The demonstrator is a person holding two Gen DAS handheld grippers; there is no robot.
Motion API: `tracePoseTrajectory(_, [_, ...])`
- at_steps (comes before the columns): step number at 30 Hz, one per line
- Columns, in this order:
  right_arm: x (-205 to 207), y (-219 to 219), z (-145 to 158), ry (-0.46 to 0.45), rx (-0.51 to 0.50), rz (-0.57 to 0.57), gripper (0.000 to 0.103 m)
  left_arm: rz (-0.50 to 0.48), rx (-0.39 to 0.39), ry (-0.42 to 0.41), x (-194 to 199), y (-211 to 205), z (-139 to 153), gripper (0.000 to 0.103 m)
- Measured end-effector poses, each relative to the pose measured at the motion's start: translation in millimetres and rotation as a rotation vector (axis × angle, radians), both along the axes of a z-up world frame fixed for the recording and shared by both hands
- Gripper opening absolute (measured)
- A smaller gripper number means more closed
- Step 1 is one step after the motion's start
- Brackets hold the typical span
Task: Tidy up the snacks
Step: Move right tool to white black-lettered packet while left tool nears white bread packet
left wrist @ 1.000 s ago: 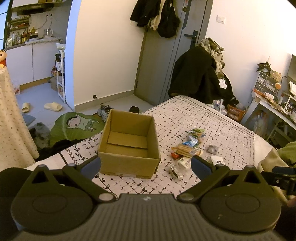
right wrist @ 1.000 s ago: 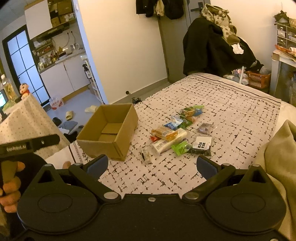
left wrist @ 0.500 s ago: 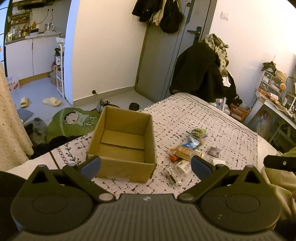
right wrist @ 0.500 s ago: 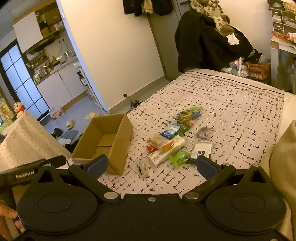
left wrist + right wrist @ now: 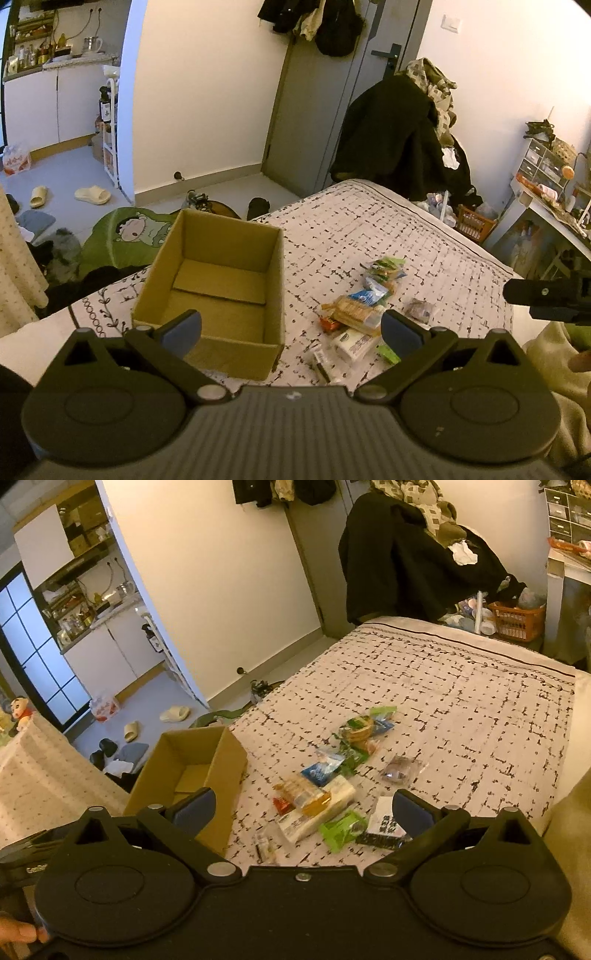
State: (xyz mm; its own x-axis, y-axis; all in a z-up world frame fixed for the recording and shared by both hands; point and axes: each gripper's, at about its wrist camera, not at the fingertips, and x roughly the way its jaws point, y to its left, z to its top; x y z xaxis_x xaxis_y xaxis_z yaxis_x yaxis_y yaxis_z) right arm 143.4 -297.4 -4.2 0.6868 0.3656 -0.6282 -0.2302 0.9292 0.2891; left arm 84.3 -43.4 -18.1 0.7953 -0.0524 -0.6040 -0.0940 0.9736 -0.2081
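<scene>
The left tool [image 5: 291, 328] was spread wide with nothing between its fingers; in its view the open cardboard box [image 5: 218, 291] sat just left of centre on the bed [image 5: 424, 229], its inside bare, and the snacks [image 5: 364, 314] lay in a loose heap to the right of it, close beside the box but not touching it so far as could be seen. The right tool [image 5: 301, 810] was likewise wide open and held nothing; in its view the same heap sat dead centre in the lower middle of the frame, directly ahead between its two fingers, with the box off at lower left. The heap ran as a strip away from the tools, from a white bar [image 5: 317, 814] and a bright green packet [image 5: 341, 829] at the near end up to a green and blue packet [image 5: 369, 723] at the far end; a black and white packet [image 5: 384, 827] lay just inside the right finger. Judged from this, the right tool was the better placed for a first pick, since the near end of the strip lay straight in front of it, and the carry would then go leftward to the box; the white bar's long axis lay aslant across the frame, so the fingers would likely need turning to close across its short side; the left tool faced the box more than the snacks.
</scene>
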Motion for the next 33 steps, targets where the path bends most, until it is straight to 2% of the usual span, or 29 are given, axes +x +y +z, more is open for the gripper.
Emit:
tracePoseTrajectory(2, [2,-6,-10,-0.011,0.028,-0.021,0.103,-0.002,-0.004,0.0,5,-3,-1,0.102])
tracePoseTrajectory(4, [6,-11,-23,0.02,0.044,-0.061,0.1,-0.004,-0.003,0.002,10,-8,-3,0.102])
tracePoseTrajectory(7, [9,-17,-31,0.047,0.013,-0.108,0.099,-0.015,-0.011,0.014,16,-15,-9,0.101])
tracePoseTrajectory(12, [14,-34,-41,0.079,0.073,-0.184,0.095,-0.056,-0.015,0.017,22,-30,-24,0.1])
tracePoseTrajectory(18, [29,-40,-64,0.151,0.04,-0.211,0.08,-0.096,-0.014,0.018,31,-58,-45,0.099])
tracePoseTrajectory(23, [45,-30,-75,0.201,0.049,-0.206,0.075,-0.097,-0.029,0.048,46,-73,-64,0.092])
tracePoseTrajectory(26, [56,-22,-79,0.209,0.038,-0.194,0.07,-0.081,-0.031,0.074,59,-78,-76,0.085])
tracePoseTrajectory(28, [63,-18,-84,0.22,0.044,-0.197,0.068,-0.065,-0.048,0.095,68,-79,-85,0.075])
tracePoseTrajectory(33, [77,-8,-96,0.252,-0.011,-0.195,0.066,-0.065,-0.041,0.116,89,-85,-106,0.074])
